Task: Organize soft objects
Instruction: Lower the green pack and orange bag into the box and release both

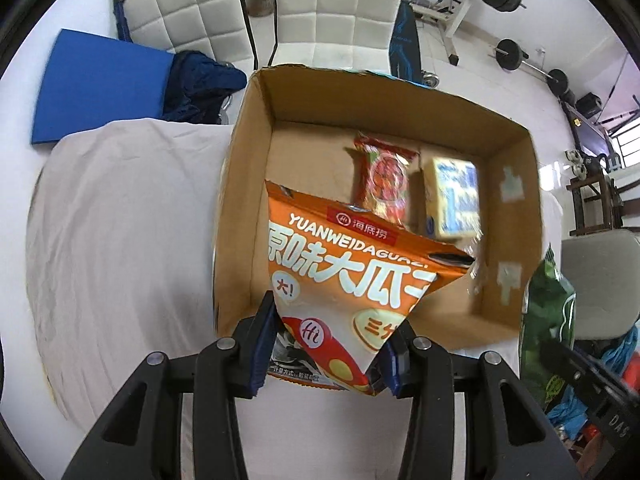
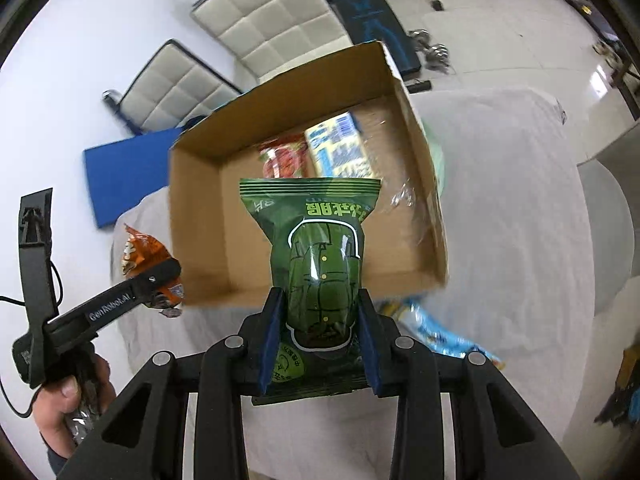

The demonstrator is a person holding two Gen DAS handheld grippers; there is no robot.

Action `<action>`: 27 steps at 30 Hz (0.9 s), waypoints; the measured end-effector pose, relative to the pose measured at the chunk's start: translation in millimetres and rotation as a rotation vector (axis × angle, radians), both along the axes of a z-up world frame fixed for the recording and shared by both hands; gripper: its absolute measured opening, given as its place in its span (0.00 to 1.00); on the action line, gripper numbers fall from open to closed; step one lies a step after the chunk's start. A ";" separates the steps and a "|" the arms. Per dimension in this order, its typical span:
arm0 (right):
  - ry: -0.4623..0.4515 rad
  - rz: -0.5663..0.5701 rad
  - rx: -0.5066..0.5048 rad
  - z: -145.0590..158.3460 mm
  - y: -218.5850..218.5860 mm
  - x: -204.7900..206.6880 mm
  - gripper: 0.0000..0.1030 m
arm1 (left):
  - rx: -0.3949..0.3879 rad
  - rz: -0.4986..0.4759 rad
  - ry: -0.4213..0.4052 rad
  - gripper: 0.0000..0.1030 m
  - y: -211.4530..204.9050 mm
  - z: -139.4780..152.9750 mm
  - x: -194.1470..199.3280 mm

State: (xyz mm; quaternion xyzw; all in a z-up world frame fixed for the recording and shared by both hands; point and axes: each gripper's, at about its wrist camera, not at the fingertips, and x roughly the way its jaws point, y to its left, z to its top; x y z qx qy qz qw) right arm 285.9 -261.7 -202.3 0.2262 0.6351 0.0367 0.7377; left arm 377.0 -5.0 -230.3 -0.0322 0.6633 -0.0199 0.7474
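My left gripper (image 1: 326,336) is shut on the lower end of an orange snack bag (image 1: 344,280), which hangs over the near left part of an open cardboard box (image 1: 248,200). Inside the box lie a red packet (image 1: 384,180) and a yellow and blue packet (image 1: 452,200). My right gripper (image 2: 320,332) is shut on a green snack bag (image 2: 316,256), held above the box (image 2: 196,216) at its near edge. The green bag (image 1: 546,320) shows at the right edge of the left wrist view. The orange bag (image 2: 140,252) and left gripper appear at the left of the right wrist view.
The box stands on a table under a pale cloth (image 1: 120,240). A light blue packet (image 2: 436,332) lies on the cloth (image 2: 520,220) near the box's right corner. A blue mat (image 1: 100,88), white padded chairs (image 1: 192,12) and gym weights (image 1: 508,52) are on the floor beyond. A hand (image 2: 64,412) holds the left tool.
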 end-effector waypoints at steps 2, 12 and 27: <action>0.028 -0.021 -0.031 -13.0 3.0 17.9 0.36 | -0.007 0.003 0.023 0.40 4.7 -9.1 18.1; 0.095 -0.023 -0.201 -75.6 34.8 68.4 0.36 | 0.034 -0.060 0.128 0.40 -3.6 -67.8 91.8; 0.133 0.053 -0.267 -107.0 50.9 77.5 0.67 | 0.127 -0.140 0.121 0.58 -10.0 -71.5 124.1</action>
